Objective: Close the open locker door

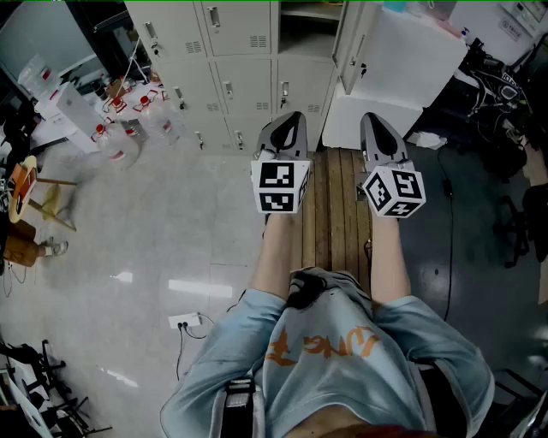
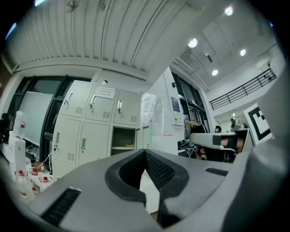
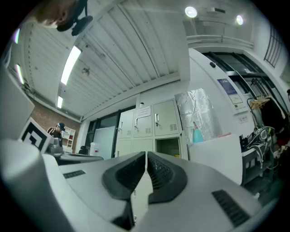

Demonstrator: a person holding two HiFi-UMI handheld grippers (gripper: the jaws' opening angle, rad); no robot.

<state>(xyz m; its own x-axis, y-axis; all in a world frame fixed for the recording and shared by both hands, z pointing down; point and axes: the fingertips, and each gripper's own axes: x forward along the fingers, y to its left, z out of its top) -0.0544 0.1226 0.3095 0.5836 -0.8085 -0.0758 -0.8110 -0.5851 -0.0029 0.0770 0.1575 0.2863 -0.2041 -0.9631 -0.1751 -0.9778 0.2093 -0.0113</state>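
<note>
A bank of grey lockers [image 1: 231, 60] stands ahead of me. One compartment [image 1: 310, 21] is open, and its door [image 1: 349, 47] swings out to the right, seen edge-on. The same open compartment [image 2: 123, 138] shows in the left gripper view, and as the dark opening of the compartment [image 3: 170, 147] in the right gripper view. My left gripper [image 1: 291, 117] and right gripper [image 1: 373, 118] are held side by side, pointing at the lockers and well short of them. Both are shut with nothing between the jaws: the left gripper [image 2: 145, 152] and the right gripper [image 3: 146, 155] each show their tips meeting.
I stand over a wooden slatted bench [image 1: 332, 214]. A large white box [image 1: 402, 64] sits right of the open door. Plastic bottles [image 1: 128, 124] cluster on the floor at left, and a power strip [image 1: 184, 322] lies near my feet. Dark clutter [image 1: 497, 94] fills the right side.
</note>
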